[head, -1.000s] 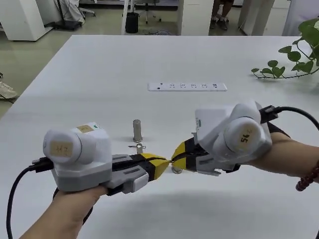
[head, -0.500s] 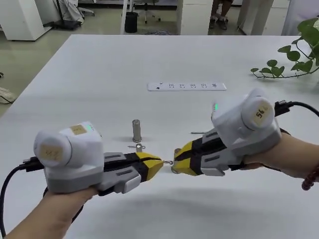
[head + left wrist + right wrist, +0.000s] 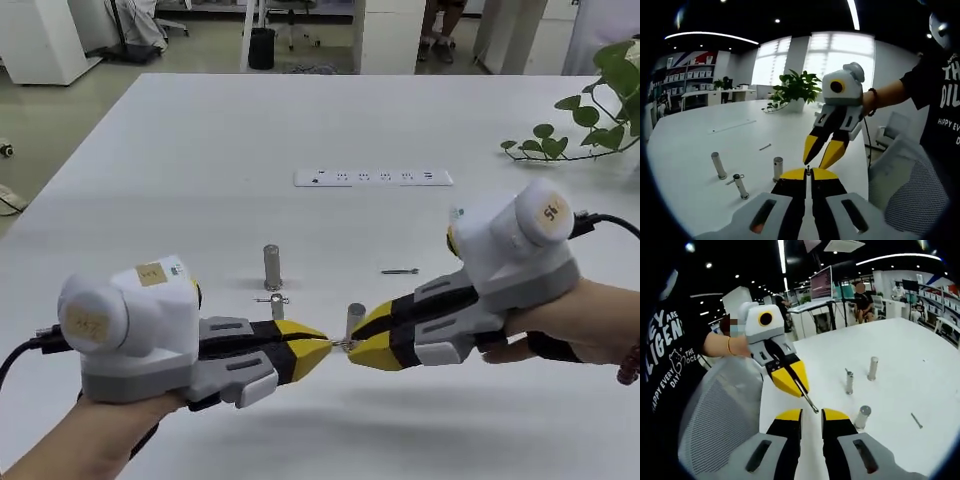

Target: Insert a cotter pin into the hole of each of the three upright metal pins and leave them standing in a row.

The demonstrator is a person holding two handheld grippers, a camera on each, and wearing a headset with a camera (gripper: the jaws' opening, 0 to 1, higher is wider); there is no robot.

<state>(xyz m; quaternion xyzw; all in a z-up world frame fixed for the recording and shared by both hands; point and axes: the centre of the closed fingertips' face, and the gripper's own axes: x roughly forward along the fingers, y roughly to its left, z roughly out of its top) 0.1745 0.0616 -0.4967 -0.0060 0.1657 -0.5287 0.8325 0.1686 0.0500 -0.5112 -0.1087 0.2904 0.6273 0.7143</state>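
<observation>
Three short metal pins stand on the white table (image 3: 180,170). The far pin (image 3: 271,266) is bare. The middle pin (image 3: 277,304) has a cotter pin through its top. The near pin (image 3: 354,320) stands just behind both grippers' tips. My left gripper (image 3: 322,346) is shut on a thin cotter pin (image 3: 807,396), which points at the right gripper (image 3: 355,350). The right gripper's jaws are open, level with the cotter pin's tip. A loose cotter pin (image 3: 400,271) lies flat to the right of the pins.
A white power strip (image 3: 372,178) lies farther back on the table. A leafy plant (image 3: 590,110) reaches in at the far right edge. Bare tabletop lies around the pins. A mesh chair (image 3: 715,415) and people are beyond the table.
The right gripper's body has swung to the right and lower, so it now lies flat and points left. Both grippers' tips stay close together by the near pin. The left gripper sank slightly.
</observation>
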